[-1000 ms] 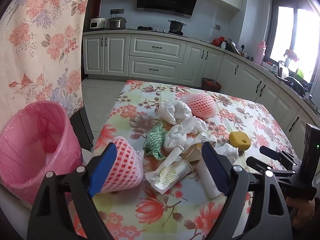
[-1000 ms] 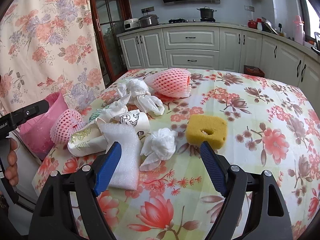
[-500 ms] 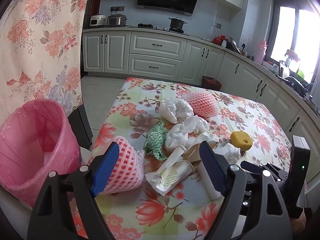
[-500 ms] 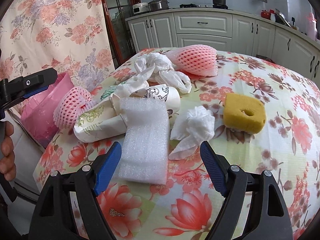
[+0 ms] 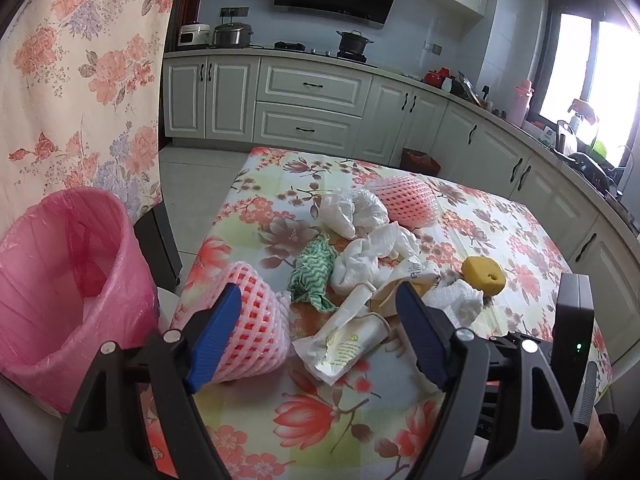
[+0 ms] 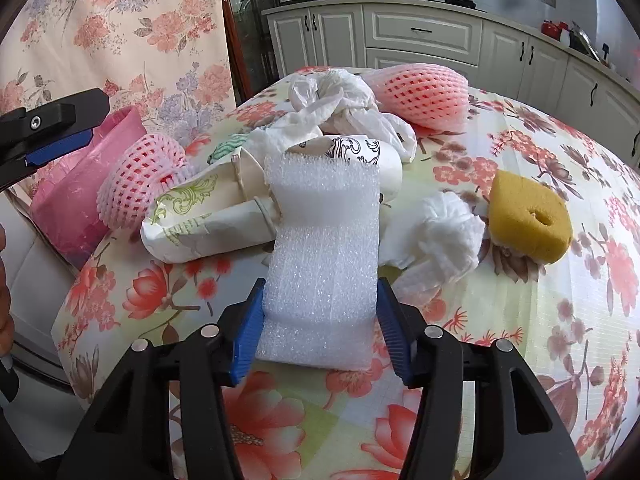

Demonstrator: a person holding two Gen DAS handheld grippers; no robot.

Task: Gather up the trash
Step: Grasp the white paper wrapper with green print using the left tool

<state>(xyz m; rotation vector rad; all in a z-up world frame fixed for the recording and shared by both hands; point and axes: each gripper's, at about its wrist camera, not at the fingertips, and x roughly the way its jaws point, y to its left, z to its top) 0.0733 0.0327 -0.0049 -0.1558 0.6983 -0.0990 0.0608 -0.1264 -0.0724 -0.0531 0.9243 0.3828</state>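
Note:
A white foam sheet (image 6: 324, 220) lies at the near edge of the trash pile on the flowered table (image 6: 500, 360). My right gripper (image 6: 320, 284) is closing, and its blue pads press on both sides of the sheet's near end. My left gripper (image 5: 318, 292) hovers at the table's left edge, its jaws closing slightly with nothing gripped. A small pink foam net (image 5: 256, 328) sits just behind its left finger and a crumpled paper wrapper (image 5: 344, 344) lies between the fingers, farther off. The pink-lined bin (image 5: 68, 280) stands left of the table.
The pile also holds a larger pink net (image 6: 424, 92), white plastic bags (image 6: 340, 92), a printed paper cup (image 6: 360, 152), a green cloth (image 5: 312, 272), a tissue wad (image 6: 440, 232) and a yellow sponge (image 6: 528, 220). A flowered curtain (image 5: 80, 80) hangs behind the bin.
My right gripper moved forward and down over the foam sheet, and its jaws went from wide open to closed against the sheet's sides. The left gripper barely moved and narrowed a little.

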